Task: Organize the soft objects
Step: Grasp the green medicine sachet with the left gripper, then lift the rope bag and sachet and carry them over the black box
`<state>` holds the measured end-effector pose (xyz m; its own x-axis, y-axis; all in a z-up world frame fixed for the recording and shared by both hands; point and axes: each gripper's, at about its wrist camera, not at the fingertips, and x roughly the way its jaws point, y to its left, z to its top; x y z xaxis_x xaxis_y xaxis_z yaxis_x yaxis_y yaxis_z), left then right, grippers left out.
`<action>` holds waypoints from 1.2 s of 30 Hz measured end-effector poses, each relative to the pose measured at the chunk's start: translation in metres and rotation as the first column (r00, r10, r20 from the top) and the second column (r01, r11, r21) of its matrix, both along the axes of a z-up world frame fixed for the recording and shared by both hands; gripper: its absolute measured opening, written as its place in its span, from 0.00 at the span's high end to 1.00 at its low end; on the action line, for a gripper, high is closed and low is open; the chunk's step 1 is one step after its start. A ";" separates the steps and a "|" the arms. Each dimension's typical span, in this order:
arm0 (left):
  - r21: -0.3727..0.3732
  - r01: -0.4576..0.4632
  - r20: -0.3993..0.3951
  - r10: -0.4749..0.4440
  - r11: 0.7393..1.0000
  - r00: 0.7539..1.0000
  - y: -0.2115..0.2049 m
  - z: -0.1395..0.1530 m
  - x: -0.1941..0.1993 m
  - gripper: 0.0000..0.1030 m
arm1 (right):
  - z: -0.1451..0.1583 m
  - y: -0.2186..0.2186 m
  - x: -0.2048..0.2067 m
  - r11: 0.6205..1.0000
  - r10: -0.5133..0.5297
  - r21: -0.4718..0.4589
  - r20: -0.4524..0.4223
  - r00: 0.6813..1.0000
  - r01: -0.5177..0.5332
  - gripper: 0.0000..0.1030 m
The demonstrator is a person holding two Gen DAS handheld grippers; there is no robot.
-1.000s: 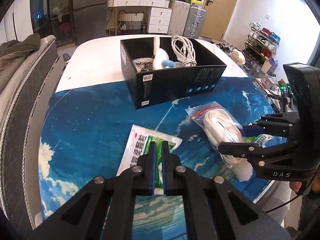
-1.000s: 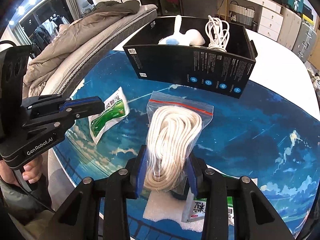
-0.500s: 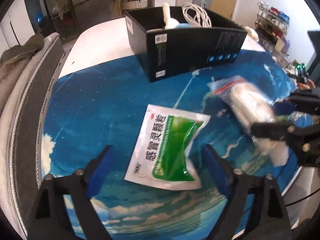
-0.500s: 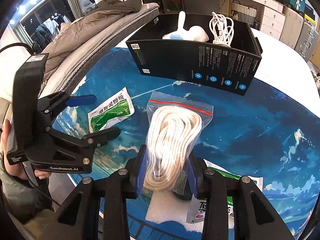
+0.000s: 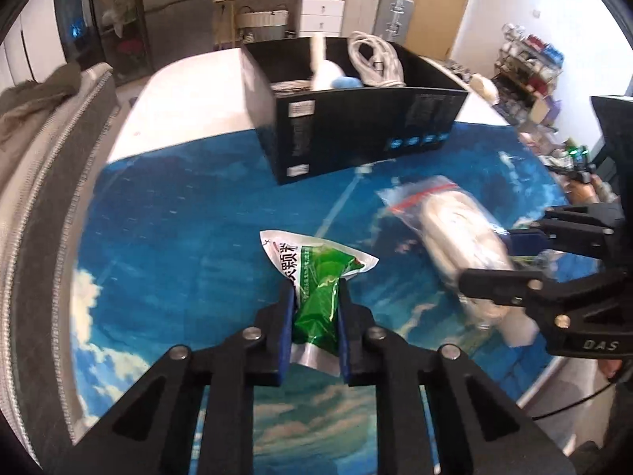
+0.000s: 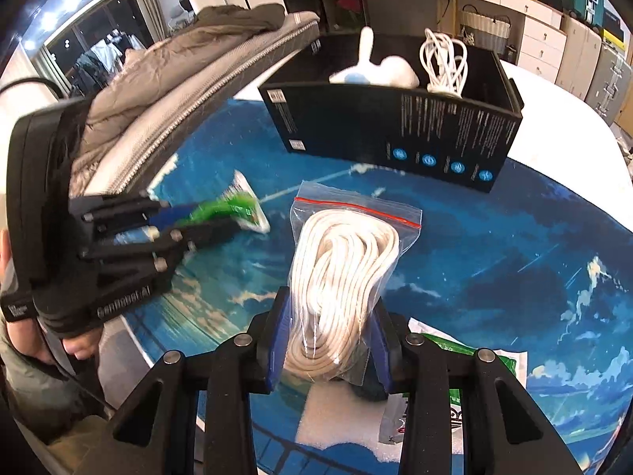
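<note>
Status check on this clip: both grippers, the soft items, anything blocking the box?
Left gripper just closed on green packet. Right gripper shut on bagged rope. Black box ahead, open top, path clear.

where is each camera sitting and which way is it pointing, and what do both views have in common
Left wrist: sits on the left gripper, looking forward and down along its fingers, shut on a green packet; the right gripper shows at the right edge.
Right wrist: sits on the right gripper, looking down along fingers shut on a bag of white rope; the left gripper and a hand show at left.
Shared: the black box holding a white cable, the blue mat, both packets, both grippers.
</note>
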<state>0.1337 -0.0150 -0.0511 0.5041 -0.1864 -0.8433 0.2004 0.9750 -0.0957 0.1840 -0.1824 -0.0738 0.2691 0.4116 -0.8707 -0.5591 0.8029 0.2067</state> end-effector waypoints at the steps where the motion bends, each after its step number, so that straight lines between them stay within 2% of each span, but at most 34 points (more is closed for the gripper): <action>1: -0.025 0.008 -0.006 -0.008 1.000 1.000 -0.001 0.001 -0.002 0.84 | 0.001 0.000 0.000 1.000 0.001 0.004 -0.002 1.000 -0.001 0.65; 7: -0.043 0.009 0.005 -0.009 0.999 1.000 -0.005 0.004 -0.001 0.84 | 0.007 -0.004 0.000 1.000 -0.010 0.014 0.017 1.000 0.009 0.65; 11: -0.035 0.017 0.038 -0.016 0.999 0.999 -0.008 0.014 0.001 0.84 | 0.012 -0.011 -0.002 0.999 -0.030 0.031 0.033 0.999 0.028 0.65; 18: -0.049 0.032 0.141 -0.024 0.998 0.990 -0.012 0.039 -0.005 0.84 | 0.041 -0.023 -0.010 0.991 -0.058 0.124 0.156 0.986 0.039 0.65; 23: -0.067 0.018 0.216 -0.003 0.998 0.976 -0.007 0.055 -0.012 0.84 | 0.067 -0.030 -0.023 0.976 -0.078 0.219 0.274 0.959 0.016 0.65; 28: -0.112 0.010 0.311 0.026 0.994 0.950 -0.002 0.072 -0.023 0.83 | 0.089 -0.034 -0.039 0.964 -0.087 0.264 0.369 0.925 -0.014 0.65; 33: -0.165 0.043 0.448 0.036 0.985 0.893 0.007 0.094 -0.043 0.83 | 0.101 -0.042 -0.053 0.948 -0.130 0.316 0.434 0.891 -0.015 0.65; 36: -0.189 0.044 0.486 0.055 0.981 0.872 0.012 0.102 -0.048 0.83 | 0.107 -0.044 -0.059 0.949 -0.147 0.317 0.465 0.873 -0.009 0.65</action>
